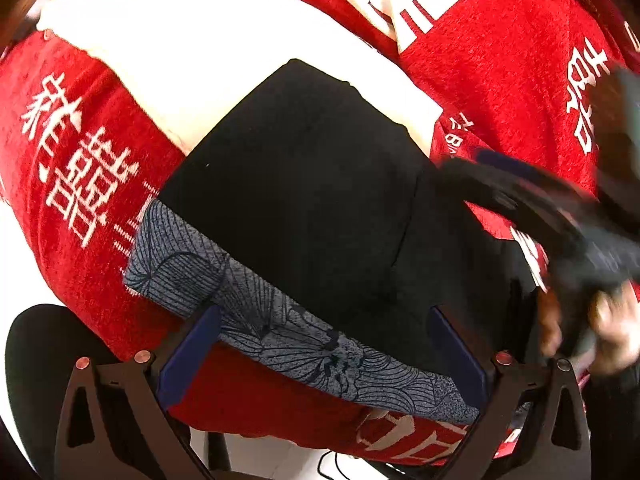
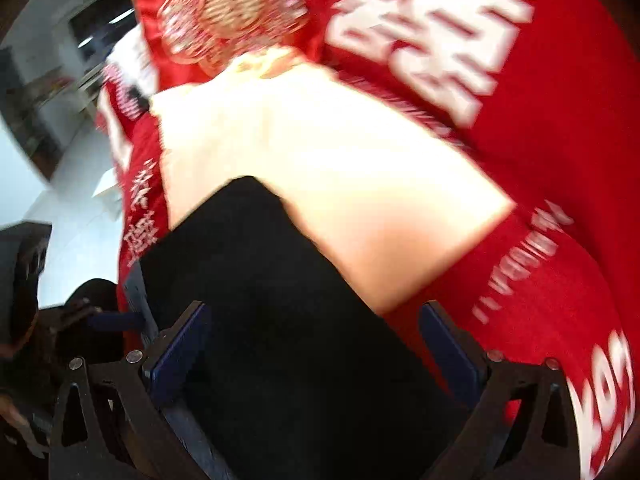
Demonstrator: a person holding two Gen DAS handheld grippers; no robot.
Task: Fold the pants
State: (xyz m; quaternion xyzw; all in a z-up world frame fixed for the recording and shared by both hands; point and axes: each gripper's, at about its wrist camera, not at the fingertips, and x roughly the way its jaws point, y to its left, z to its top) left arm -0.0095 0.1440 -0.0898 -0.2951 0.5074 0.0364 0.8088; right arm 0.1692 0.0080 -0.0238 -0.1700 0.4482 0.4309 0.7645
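Nearest, the left tool (image 1: 320, 344) stands with its two blue-padded fingers spread wide apart, released, straddling the grey flower-printed waistband (image 1: 256, 312) of the black pants (image 1: 304, 184) without pinching it. The right tool (image 2: 316, 344) is likewise spread open, its pads either side of the black cloth and gripping nothing; from the left wrist view it shows as a dark blur at the right (image 1: 532, 208). The pants lie folded into a compact dark block on a red bedspread (image 1: 80, 240) printed with large white characters. Beyond them, partly tucked under their far edge, lies a cream-white cloth (image 1: 224, 64). Farther back sits a red cushion (image 2: 232, 12) with a round gold-and-white emblem, too blurred to read.
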